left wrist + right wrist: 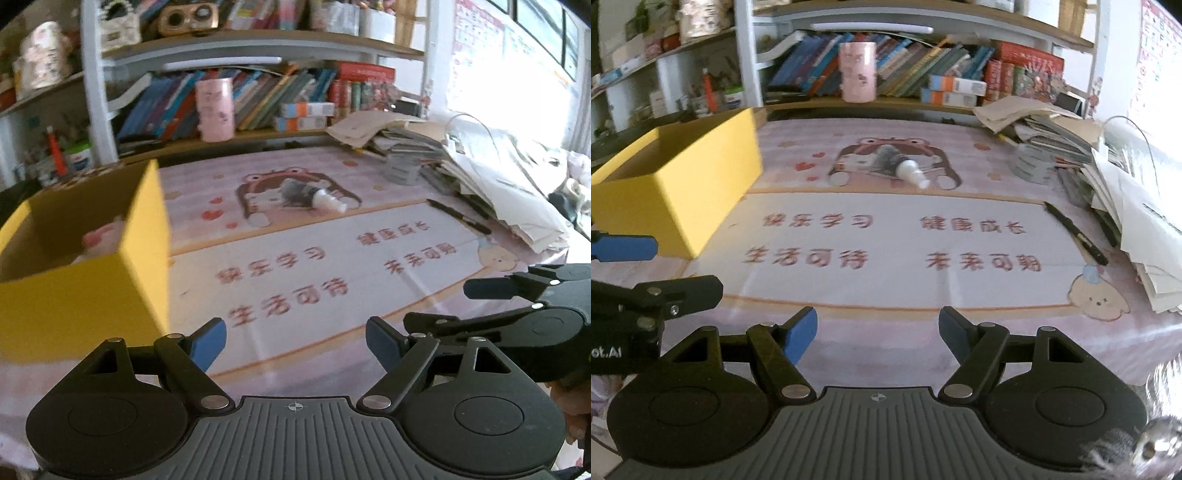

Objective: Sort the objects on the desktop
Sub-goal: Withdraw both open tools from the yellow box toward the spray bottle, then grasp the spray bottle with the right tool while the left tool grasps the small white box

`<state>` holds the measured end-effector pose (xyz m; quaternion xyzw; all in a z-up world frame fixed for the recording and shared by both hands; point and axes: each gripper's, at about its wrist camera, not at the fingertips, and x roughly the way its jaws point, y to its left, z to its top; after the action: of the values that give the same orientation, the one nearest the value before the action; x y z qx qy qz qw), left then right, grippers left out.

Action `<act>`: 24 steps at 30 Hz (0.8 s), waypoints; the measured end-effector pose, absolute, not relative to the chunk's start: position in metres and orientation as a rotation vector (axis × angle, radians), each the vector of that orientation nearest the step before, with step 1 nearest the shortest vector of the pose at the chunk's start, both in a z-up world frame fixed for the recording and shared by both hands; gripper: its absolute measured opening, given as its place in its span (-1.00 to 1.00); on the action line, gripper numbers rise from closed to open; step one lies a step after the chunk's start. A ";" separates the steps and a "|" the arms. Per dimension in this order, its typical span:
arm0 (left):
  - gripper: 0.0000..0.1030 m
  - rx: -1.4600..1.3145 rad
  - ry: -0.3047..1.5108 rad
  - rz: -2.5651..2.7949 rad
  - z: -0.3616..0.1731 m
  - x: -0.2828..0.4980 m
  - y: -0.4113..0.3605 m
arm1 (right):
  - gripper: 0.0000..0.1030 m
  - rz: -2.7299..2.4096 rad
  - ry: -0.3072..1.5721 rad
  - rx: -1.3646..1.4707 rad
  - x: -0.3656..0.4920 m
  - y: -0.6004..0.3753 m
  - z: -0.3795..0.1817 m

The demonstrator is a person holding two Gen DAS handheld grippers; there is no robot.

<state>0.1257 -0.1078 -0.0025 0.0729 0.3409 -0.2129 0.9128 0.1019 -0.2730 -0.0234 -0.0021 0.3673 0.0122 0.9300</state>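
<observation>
Both claws, left claw (295, 345) and right claw (878, 334), gape empty over pink desk mat (886, 288) below bookshelves (886, 70).

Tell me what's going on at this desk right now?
A person holds a gripper in each hand over a desk mat, sorting loose items. Both the left gripper and the right gripper are open and empty. A small spray bottle and a black pen lie loose on the mat. The yellow box at the left already holds something pink, too blurred to identify.
</observation>
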 end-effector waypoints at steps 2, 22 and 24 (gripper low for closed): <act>0.66 0.156 0.711 -0.453 -0.004 0.135 -0.121 | 0.37 0.012 0.759 0.004 0.111 -0.285 -0.024; 0.66 0.091 0.736 -0.262 -0.004 0.209 -0.175 | 0.37 0.120 0.754 -0.031 0.194 -0.358 -0.019; 0.66 0.093 0.729 -0.238 -0.003 0.215 -0.179 | 0.37 0.141 0.749 -0.033 0.204 -0.363 -0.019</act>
<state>0.2154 -0.1786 -0.0025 0.0454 0.3554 -0.1160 0.9264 0.2039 -0.3629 -0.0187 -0.0159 0.3654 0.0690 0.9282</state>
